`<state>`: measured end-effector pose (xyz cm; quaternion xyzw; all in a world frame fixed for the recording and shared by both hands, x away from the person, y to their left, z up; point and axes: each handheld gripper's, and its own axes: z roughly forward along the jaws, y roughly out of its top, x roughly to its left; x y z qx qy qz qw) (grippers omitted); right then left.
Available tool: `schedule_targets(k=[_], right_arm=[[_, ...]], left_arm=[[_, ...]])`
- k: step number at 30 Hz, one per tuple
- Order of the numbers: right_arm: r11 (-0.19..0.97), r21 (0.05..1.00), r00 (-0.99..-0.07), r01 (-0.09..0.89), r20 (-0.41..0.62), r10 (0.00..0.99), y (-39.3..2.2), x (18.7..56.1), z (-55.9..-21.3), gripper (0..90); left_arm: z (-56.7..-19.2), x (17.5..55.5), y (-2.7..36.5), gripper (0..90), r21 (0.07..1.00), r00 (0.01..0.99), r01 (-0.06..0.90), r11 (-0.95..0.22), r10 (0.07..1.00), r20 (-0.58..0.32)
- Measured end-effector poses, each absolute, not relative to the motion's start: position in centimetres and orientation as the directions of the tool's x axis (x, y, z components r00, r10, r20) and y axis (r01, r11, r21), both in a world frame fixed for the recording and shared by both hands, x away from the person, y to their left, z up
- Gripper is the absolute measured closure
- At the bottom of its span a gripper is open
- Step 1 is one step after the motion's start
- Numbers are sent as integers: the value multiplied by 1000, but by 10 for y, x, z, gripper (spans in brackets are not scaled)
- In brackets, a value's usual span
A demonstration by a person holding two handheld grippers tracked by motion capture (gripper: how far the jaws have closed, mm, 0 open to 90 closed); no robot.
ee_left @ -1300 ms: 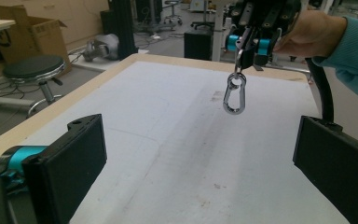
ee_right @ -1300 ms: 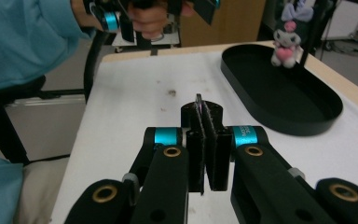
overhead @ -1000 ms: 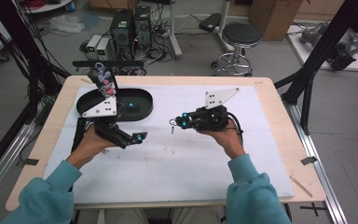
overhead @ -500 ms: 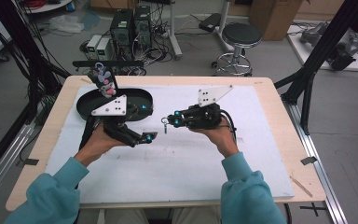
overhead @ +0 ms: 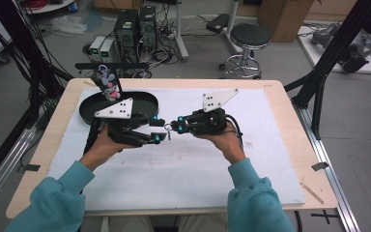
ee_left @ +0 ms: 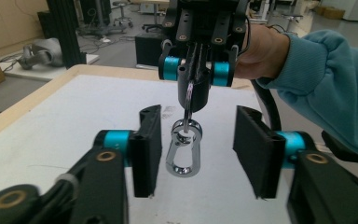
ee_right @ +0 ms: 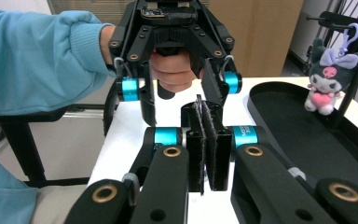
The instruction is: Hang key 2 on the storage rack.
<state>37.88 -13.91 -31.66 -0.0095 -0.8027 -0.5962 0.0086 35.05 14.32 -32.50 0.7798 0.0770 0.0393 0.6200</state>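
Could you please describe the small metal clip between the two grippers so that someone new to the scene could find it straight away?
Start at the white mat on the wooden table, then find the two grippers that meet over its middle. From the shut right gripper hangs a carabiner, between the left gripper's jaws, which have just been closing without touching it. It is the one shiny silver, pear-shaped loop among black and teal parts.
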Motion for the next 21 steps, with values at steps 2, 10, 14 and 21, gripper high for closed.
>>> schedule_targets(k=[2,10,14,21], right_arm=[[288,957,-1000,25,26,2,-138,379,-317,887],[288,957,-1000,22,26,-11,-137,379,-317,887],[290,957,-999,32,37,-10,-136,378,-317,886],[292,956,-999,18,26,-26,-133,377,-318,886]], left_arm=[[-325,350,143,591,972,984,72,-225,173,-33],[-323,349,143,723,976,985,55,-209,169,-19],[-323,349,143,760,974,985,53,-219,173,-14],[-322,348,144,810,973,985,58,-222,171,-20]])
